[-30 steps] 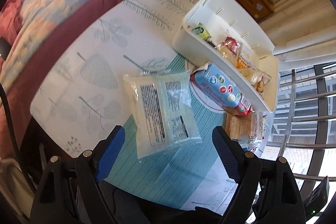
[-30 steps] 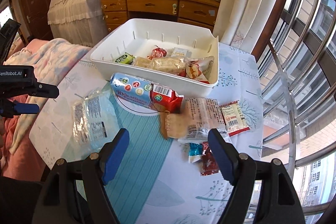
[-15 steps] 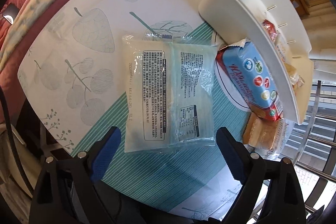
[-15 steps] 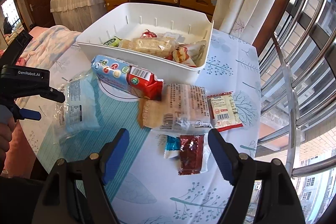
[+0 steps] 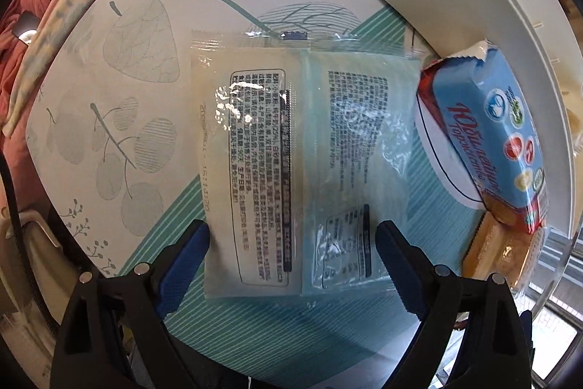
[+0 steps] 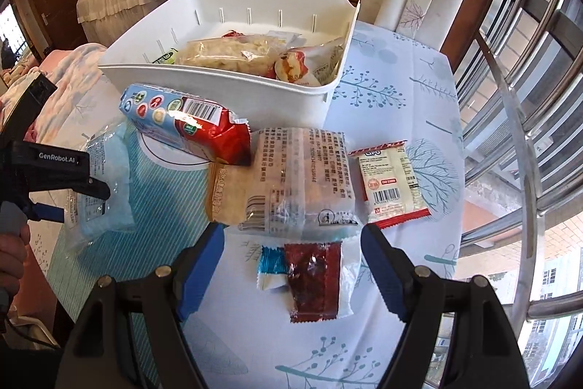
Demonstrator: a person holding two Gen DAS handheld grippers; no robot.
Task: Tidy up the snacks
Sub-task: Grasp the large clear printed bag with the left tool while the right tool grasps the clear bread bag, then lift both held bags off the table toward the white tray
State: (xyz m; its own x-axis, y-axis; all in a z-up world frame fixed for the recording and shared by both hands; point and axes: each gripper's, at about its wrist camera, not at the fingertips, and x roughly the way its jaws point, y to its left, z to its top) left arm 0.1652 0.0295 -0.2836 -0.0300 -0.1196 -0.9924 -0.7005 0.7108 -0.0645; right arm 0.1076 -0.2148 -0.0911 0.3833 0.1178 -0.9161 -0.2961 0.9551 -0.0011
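Bench: round top w/ white leaf-print cloth, teal striped patch on the side nr the bed; carries bin + loose snacks.
Bed: floral quilt, beside bench on its left in right-wrist view.
Bin: white plastic, far side of bench, already has several snack packs inside.
Clear pack: big flat see-thru pouch, printed back up, lying on teal patch, just left of blue/red pack.
Blue/red pack: biscuit sleeve, lying against bin's front wall, red end resting on bread pack.
Bread pack: clear wrap w/ print, mid bench, in front of bin, touching cream wafer pack's edge.
Cream wafer pack: red-trimmed, barcode up, just right of bread pack.
Dark red sachet: nr edge of bench, partly under bread pack's lower edge, overlapping small blue sachet.
Small blue sachet: just left of dark red one, touching it.
Left claw: pts straight down over clear pack; jaws wide, blue pads either side of pack's near end, not pressing, nothing gripped.
Right claw: angled down over the two sachets; jaws wide, both sachets lie in the gap, pads not touching them, nothing held.
Hand: grips left claw's handle at left edge of right-wrist view.
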